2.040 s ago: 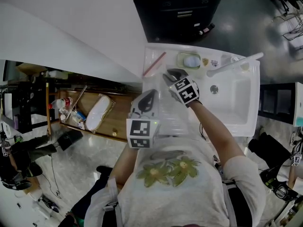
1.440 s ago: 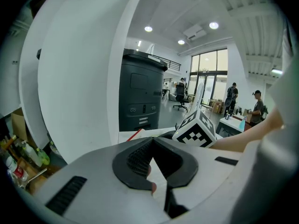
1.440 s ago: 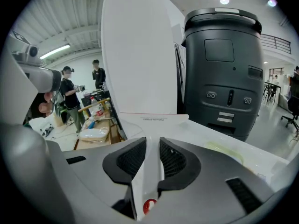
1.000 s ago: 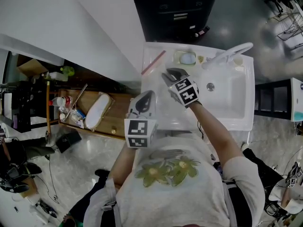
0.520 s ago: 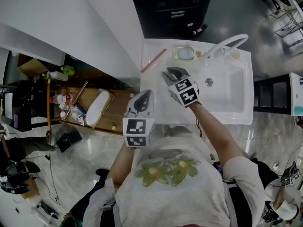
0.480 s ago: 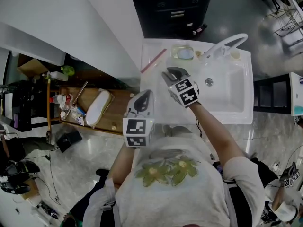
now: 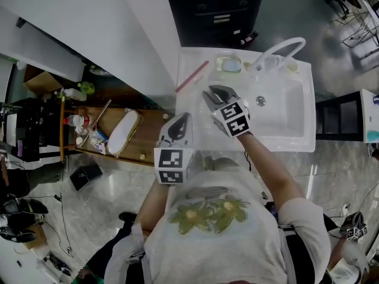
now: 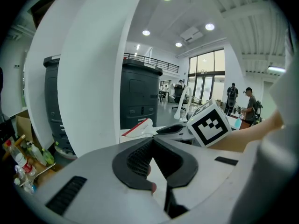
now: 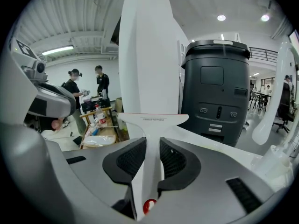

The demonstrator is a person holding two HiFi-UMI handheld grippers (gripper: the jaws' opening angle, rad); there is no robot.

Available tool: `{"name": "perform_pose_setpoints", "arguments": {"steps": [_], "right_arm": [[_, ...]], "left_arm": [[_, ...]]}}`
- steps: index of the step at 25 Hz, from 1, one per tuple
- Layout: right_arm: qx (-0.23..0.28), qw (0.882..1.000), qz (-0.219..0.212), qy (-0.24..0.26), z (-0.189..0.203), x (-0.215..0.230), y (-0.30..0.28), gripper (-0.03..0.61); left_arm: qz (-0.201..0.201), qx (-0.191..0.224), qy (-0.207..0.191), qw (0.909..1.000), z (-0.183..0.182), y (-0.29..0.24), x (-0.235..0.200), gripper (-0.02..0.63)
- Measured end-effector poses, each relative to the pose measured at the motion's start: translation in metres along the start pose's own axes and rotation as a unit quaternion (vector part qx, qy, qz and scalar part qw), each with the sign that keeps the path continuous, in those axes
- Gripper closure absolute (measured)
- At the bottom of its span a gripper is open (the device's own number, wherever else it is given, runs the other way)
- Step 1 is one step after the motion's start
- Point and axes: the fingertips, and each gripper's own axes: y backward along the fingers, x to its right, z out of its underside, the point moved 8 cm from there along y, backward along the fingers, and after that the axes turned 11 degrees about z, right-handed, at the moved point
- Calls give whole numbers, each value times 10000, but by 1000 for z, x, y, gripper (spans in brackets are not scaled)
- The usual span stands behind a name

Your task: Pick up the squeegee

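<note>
Gripping: the right gripper [image 9: 153, 146] has its jaws closed on the white handle of the squeegee [image 9: 153, 120], with both ribbed pads pressed against the handle's sides.
Squeegee shape: a white T with a thin red edge along the blade; the handle runs back between the right jaws and the blade is at the far end.
Squeegee place: in the head view the red-edged blade [image 7: 192, 77] is left of the sink [image 7: 290, 126], over the far left corner of the white worktop [image 7: 207, 138]; whether it touches the worktop cannot be told.
Right gripper place: just left of the sink bowl [image 7: 212, 92], pointing away from the person towards the blade.
Left gripper: its jaws [image 8: 152, 141] meet at the tips and grip nothing.
Left gripper place: further left of the sink than the right one and nearer the person [image 7: 182, 120], at the worktop's left edge; its view shows the squeegee [image 8: 138, 129] ahead, beside the right gripper's marker cube.
Faucet: white and curved [image 7: 278, 52], at the far rim of the sink.
Soap dish: on the far rim, left of the faucet [image 7: 230, 65], holding a pale bar.
Dark cabinet: beyond the sink's far edge [image 7: 219, 10].
Wooden shelf: well left of the sink and lower [image 7: 118, 138], carrying bottles and a pale bagged item.
</note>
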Motion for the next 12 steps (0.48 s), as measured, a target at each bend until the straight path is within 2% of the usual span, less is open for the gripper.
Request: {"name": "perform_pose_setpoints", "arguments": {"steps": [12], "right_arm": [[280,9996,-6,-28,-14,-5,44,477]], "left_arm": [[59,48,-61,10000,-2,8,23,606]]}}
